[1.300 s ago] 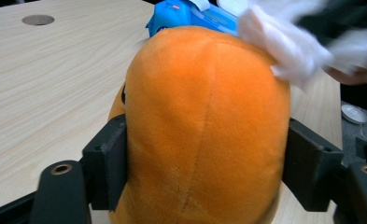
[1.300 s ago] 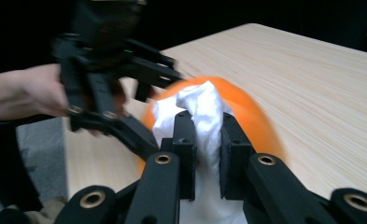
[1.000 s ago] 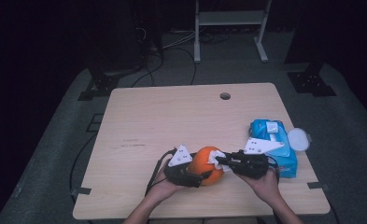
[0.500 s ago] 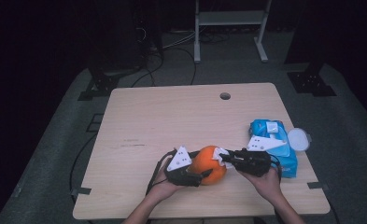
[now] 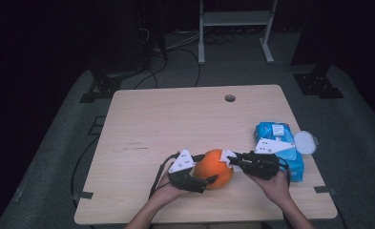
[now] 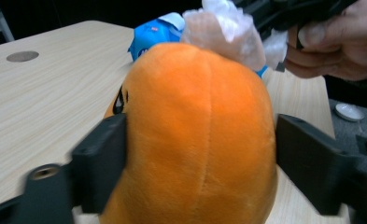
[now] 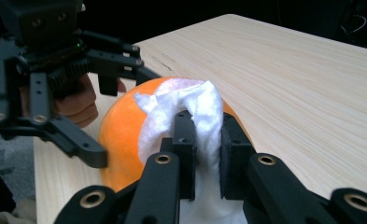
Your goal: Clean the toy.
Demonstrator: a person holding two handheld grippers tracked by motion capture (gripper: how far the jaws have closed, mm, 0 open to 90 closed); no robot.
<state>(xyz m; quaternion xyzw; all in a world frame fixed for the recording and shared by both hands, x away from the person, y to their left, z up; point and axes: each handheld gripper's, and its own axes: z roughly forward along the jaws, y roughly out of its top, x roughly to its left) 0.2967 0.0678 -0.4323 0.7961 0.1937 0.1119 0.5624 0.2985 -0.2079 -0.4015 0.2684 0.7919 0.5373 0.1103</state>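
A pale wooden table [image 5: 175, 124] carries the scene, and everything is placed against the orange plush toy [image 5: 214, 168] near its front edge. Behind and to the right of the toy lies a blue pack of wipes [image 5: 276, 143], with a small white lid [image 5: 305, 142] just beyond it. The left gripper [image 5: 205, 180] brackets the toy, its jaws having just been opening; the left gripper view shows one jaw against the plush and a gap at the other, so it steadies rather than squeezes. The right gripper [image 7: 204, 154] is clamped tight on a white wipe [image 7: 190, 112] pressed to the toy's top.

Wiping well likely means re-closing the left jaws firmly so the toy cannot roll, then dragging the wipe in short strokes, keeping cloth, not jaw tips, on the fabric.

Against the frame a second earlier, toy and hands sit almost unchanged; the left jaws stand wider.
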